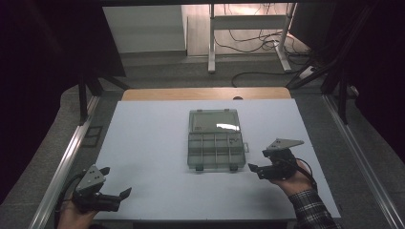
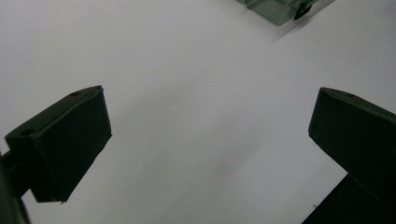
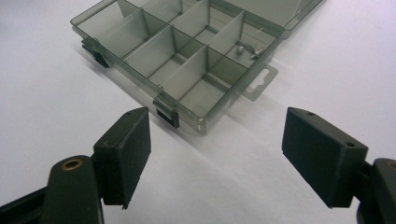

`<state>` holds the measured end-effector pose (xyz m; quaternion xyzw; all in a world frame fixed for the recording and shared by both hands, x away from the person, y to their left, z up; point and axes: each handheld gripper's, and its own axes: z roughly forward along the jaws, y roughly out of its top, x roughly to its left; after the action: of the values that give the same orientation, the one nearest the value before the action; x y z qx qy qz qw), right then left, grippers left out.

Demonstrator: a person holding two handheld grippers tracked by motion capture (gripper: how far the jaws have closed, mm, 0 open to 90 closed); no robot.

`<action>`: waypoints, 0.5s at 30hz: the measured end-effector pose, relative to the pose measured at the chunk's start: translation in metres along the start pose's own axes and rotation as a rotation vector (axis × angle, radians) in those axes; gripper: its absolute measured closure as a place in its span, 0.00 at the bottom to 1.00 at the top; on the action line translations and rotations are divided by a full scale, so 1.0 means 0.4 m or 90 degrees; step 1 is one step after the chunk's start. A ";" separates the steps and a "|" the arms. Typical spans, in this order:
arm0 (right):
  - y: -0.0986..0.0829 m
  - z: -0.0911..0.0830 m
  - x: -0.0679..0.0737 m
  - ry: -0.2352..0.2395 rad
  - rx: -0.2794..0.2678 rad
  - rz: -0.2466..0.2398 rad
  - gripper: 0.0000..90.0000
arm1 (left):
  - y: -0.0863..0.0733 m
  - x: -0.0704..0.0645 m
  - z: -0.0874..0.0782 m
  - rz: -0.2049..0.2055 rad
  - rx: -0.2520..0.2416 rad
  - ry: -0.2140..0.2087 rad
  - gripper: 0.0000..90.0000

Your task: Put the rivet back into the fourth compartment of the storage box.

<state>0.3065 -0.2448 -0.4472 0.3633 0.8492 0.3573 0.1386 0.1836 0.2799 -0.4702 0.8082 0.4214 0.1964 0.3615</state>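
The left gripper (image 1: 116, 183) sat low at the near left of the white counter (image 1: 143, 143), its jaws wide apart and holding nothing. It was well apart from the box (image 1: 216, 139). In the left gripper view, one corner of the box (image 2: 275, 11) peeked in at the top edge.

The box lay in the middle of the counter — a clear, grey plastic one with its lid (image 1: 213, 121) folded open and flat at the far side. Thin walls cut it into many little rooms. Two black clips (image 3: 167, 115) sat on its near wall, and a flat tab (image 3: 259, 83) stuck out at the right side. Some small silver bits (image 3: 247, 50) lay in one far room near the tab; I could not tell what they were.

The right gripper (image 1: 256, 160) was just beside the box's right near corner, jaws apart and empty. I think the job was to reach the box. To do it well, go in slow and straight, and keep the jaws wide — the thin walls could slide or tip.
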 end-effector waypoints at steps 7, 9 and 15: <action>-0.027 -0.024 -0.012 -0.006 -0.003 0.019 0.26 | 0.000 0.001 -0.001 -0.001 -0.002 -0.001 0.00; -0.032 -0.032 -0.013 -0.007 -0.006 0.025 0.26 | 0.000 0.000 0.000 0.000 -0.001 0.000 0.00; -0.049 -0.060 -0.016 -0.014 -0.019 0.031 0.24 | 0.000 0.000 0.000 0.000 -0.001 0.000 0.00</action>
<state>0.2891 -0.2708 -0.4444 0.3855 0.8332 0.3689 0.1449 0.1837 0.2799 -0.4700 0.8081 0.4210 0.1969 0.3619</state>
